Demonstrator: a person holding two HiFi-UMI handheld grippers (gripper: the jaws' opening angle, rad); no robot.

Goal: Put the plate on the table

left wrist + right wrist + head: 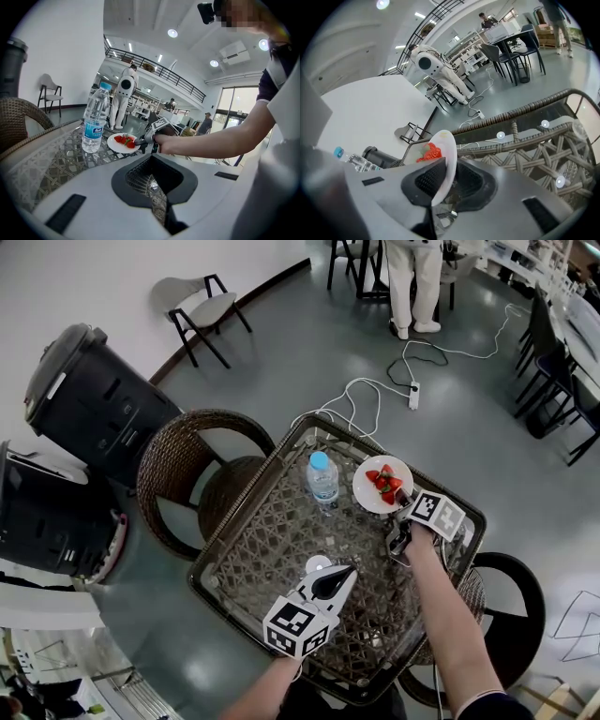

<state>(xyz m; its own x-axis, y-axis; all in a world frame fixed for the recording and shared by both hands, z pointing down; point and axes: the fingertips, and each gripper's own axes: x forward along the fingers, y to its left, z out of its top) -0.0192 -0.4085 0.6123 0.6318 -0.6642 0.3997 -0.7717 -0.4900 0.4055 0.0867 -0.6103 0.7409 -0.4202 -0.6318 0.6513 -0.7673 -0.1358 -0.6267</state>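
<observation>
The fingers of the right gripper (446,180) stood a little spread, with the near rim of the white plate (449,159) between them; one finger lay against the rim and a slim gap showed at the other, so they did not pinch it. The plate lay flat on the glass-topped wicker table (272,540), reaching away from those fingers, with cut strawberries (431,152) heaped on its middle, just beyond the fingertips. To the left of the right fingers, just past the plate, a clear water bottle (322,479) with a blue cap stood upright, close to the plate but apart from it.

Nearer the person and well left of the right fingers, the left gripper (152,187) hung low over the table, its fingers a narrow gap apart with only the wicker weave showing between them. Beyond the table's left edge stood a round wicker chair (187,465), and farther on, two black bins (94,399). Out past the plate, a white power strip (413,395) lay on the grey floor.
</observation>
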